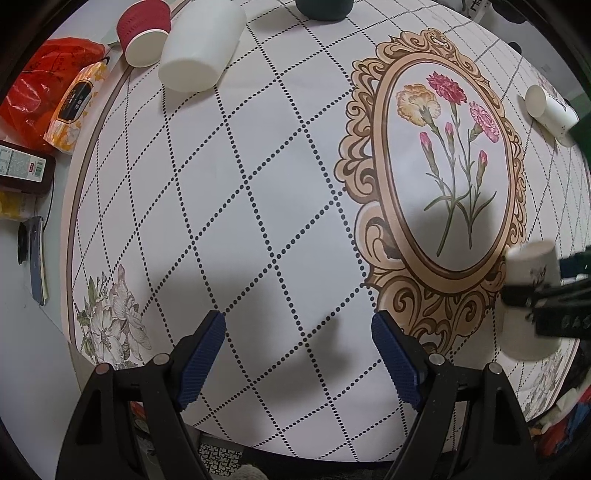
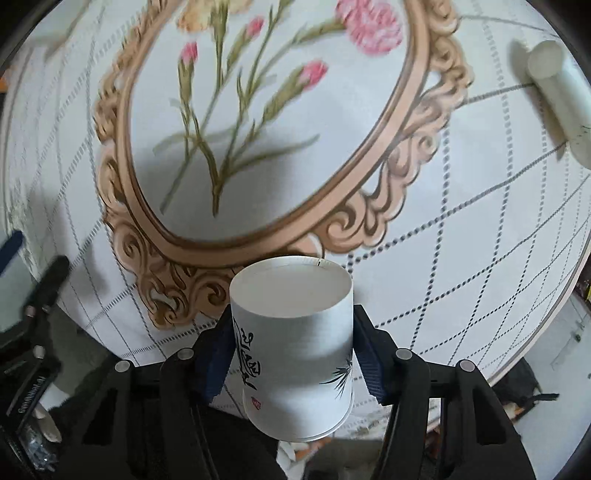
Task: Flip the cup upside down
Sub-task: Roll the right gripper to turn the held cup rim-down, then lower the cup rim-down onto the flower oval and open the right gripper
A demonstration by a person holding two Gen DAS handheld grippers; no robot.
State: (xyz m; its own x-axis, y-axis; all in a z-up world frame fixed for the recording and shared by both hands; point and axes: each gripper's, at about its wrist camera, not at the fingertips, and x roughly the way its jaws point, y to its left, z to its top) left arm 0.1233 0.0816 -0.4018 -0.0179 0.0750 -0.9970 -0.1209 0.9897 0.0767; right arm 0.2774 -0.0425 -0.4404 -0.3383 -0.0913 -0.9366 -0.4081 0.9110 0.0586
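A white paper cup with black brush writing sits between the blue pads of my right gripper, which is shut on it. Its flat base faces forward toward the table and its wider rim points back toward the camera. It is held above the table's near edge. In the left wrist view the same cup shows at the right edge, base up, gripped by the right gripper. My left gripper is open and empty, hovering over the dotted tablecloth.
Cups stand upside down on the round table: a red ribbed cup, a large white cup, a dark green one, a white one at the far right. A tissue pack and red bag lie left.
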